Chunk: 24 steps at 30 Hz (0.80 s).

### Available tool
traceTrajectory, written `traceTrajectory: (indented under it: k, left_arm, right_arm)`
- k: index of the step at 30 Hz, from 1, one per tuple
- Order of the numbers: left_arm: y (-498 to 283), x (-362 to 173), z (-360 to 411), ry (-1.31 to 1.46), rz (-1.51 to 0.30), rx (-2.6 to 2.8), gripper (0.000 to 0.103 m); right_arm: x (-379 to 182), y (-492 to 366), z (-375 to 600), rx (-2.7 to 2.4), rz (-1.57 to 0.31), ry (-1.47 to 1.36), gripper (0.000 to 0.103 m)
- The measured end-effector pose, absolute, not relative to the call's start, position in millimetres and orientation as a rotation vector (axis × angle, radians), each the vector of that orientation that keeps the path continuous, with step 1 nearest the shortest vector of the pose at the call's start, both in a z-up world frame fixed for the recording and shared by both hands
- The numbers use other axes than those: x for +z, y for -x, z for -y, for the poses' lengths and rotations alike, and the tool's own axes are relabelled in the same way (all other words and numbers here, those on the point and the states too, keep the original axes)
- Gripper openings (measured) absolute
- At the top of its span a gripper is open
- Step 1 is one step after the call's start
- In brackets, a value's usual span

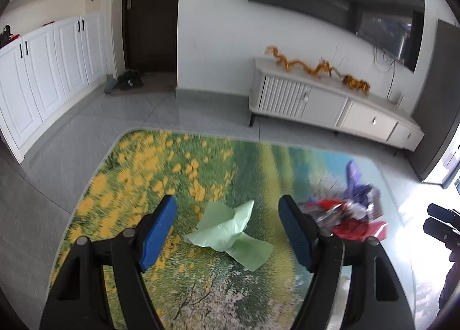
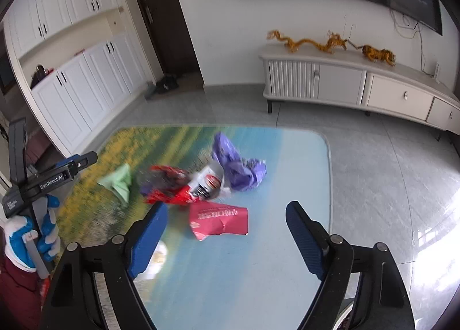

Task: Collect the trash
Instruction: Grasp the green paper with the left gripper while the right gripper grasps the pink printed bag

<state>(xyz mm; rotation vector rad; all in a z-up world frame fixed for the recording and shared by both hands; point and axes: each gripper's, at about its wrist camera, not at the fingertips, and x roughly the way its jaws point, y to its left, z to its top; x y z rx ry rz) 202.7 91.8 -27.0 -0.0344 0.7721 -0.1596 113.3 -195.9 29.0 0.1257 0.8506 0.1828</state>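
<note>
Tabletop [image 2: 302, 157] trash sits mid-surface; both hand-held grippers [image 1: 227, 232] [image 2: 227, 232] spread, empty.

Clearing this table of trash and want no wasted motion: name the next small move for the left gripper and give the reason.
Probably lower the left gripper straight onto the green paper and close. Its jaws are wide open and empty, and the crumpled sheet lies framed between them on the table mat, apart from the red wrapper pile. The right gripper is open too, over the pink packet.
</note>
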Motion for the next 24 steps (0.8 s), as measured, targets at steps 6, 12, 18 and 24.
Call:
traceTrajectory:
  k: [6, 12, 18, 24]
  left_arm:
    - [-226, -60, -90, 0.0, -0.839, -0.153, 0.072]
    - [-238, -83, -91, 0.0, -0.89, -0.154, 0.072]
    - [-237, -89, -91, 0.009, -0.894, -0.167, 0.061]
    - [-227, -86, -83, -0.001, -0.88, -0.186, 0.044]
  right_arm:
    - [-8, -140, 179, 0.219, -0.911, -0.062, 0.091]
    - [-34, -151, 164, 0.245, -0.944, -0.008, 0.092]
    - [-43, -154, 167, 0.236, -0.952, -0.039, 0.075]
    - [-44, -145, 174, 0.232, -0.95, -0.076, 0.067]
